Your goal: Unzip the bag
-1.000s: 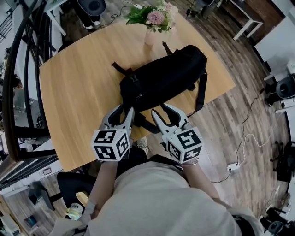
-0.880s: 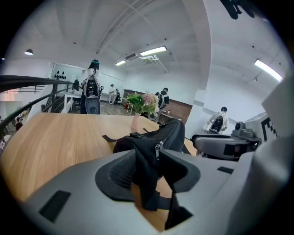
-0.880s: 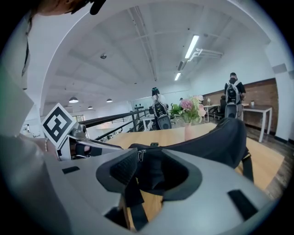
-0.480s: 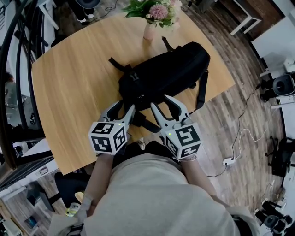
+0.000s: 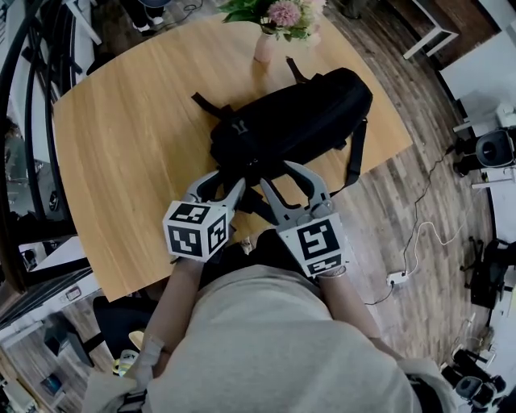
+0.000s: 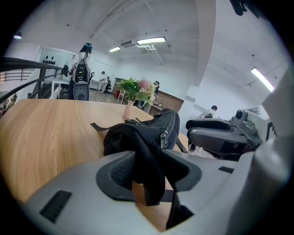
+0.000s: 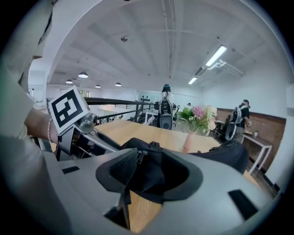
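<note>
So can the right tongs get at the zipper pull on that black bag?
Probably yes. The right tongs, which have just been opening, stand apart around the end of the bag, and the zipper pull shows bare there, nothing covering it.

A light wooden surface [image 5: 121, 161] with rounded corners fills the middle of the head view. At the surface's far edge stands a pink vase [image 5: 264, 48] holding pink flowers [image 5: 282, 13] and green leaves. Right of the surface, a white power strip [image 5: 397, 279] lies on the plank floor [image 5: 419, 185], its pale cable [image 5: 431, 238] curling away. Left of the surface runs a dark railing [image 5: 32, 105]. Beyond the surface's far right corner stands a white table [image 5: 431, 32].
</note>
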{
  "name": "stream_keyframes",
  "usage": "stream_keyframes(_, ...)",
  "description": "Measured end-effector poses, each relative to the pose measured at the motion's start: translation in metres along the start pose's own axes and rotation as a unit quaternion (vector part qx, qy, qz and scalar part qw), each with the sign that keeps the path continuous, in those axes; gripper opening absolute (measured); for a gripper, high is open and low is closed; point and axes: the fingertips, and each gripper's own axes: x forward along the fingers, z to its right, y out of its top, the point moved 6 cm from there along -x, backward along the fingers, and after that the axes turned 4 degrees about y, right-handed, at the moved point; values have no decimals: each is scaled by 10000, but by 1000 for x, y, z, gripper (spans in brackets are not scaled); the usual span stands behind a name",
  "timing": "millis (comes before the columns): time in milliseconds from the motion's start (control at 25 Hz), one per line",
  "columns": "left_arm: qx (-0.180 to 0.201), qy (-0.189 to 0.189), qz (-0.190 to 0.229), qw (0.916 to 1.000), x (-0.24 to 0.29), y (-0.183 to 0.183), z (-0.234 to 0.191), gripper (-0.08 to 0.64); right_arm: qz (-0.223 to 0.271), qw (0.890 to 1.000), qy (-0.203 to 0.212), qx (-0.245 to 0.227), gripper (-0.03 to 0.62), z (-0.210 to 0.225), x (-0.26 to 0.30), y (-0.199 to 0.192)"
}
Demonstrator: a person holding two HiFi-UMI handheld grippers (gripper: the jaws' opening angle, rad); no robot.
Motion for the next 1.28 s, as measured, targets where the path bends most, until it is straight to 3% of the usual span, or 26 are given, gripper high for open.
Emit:
stream_keyframes(120, -5, -46, 36, 10000, 2, 1, 2, 170, -105, 9990, -46, -428, 161, -2, 4, -1)
stream_keyframes(360, -104, -67, 257, 9996, -2, 3, 4, 97, -219, 9986, 104, -475, 160, -6, 12, -4)
stream_keyframes(640, -345, -275, 416, 9982, -7, 15, 1, 81, -285, 9939, 101, -1064, 158, -5, 21, -3)
stream_keyframes(760, -376, -344, 421, 9978, -9, 18, 0, 80, -305, 9877, 40, -1534, 160, -1, 24, 0)
stream_keyframes(1000, -550, -379, 502, 9965, -13, 22, -1, 78, -430, 9640, 93, -2621, 161, -6, 28, 3)
stream_keyframes(1280, -598, -404, 539, 9959, -15, 23, 0, 75, -531, 9538, 183, -2951, 174, -12, 38, -1)
